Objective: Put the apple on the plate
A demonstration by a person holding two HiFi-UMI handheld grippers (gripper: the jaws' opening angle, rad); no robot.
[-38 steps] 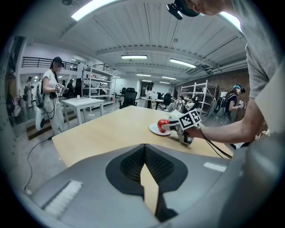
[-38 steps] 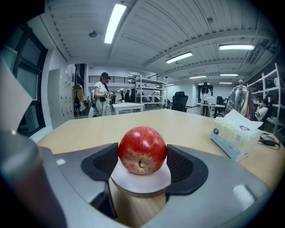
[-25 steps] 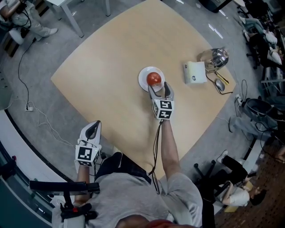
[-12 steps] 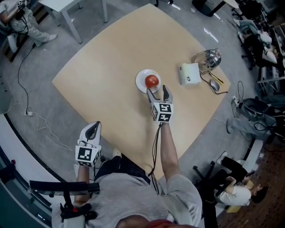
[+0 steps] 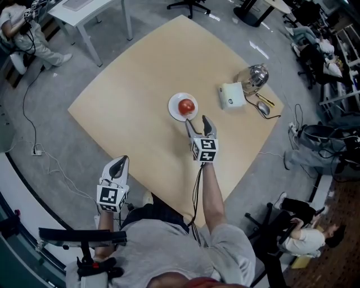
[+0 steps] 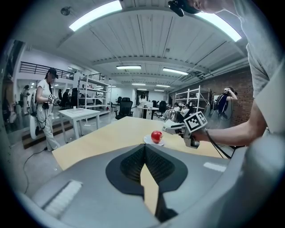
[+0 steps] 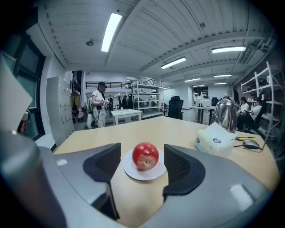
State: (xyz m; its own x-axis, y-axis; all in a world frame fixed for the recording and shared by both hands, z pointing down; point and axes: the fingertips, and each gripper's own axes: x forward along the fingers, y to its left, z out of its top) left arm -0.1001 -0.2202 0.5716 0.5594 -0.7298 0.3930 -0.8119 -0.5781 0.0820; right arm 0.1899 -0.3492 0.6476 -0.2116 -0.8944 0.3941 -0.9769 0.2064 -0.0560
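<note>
jaws of the right gripper [image 5: 197, 120] are apart and closing, nothing pinched between them; it hangs just on the near side of the plate [image 5: 173, 108], not touching it; left gripper [image 5: 118, 161] has its jaws together on nothing, well away from the plate, out past the table's near edge by the person's hip

apple [image 5: 186, 106] is sitting upright in the middle of the plate, free of both grippers; so imo the placing step is basically done and this is the let-go/retreat bit; next move only needs the right one to get clear without clipping the plate rim

round the plate: bare pale wood table [image 5: 135, 73]; tissue box [image 5: 232, 95] just to its right, shiny kettle [image 5: 256, 74] beyond that; further out grey floor, a white desk [image 5: 84, 7], office chairs, shelving, people about
</note>
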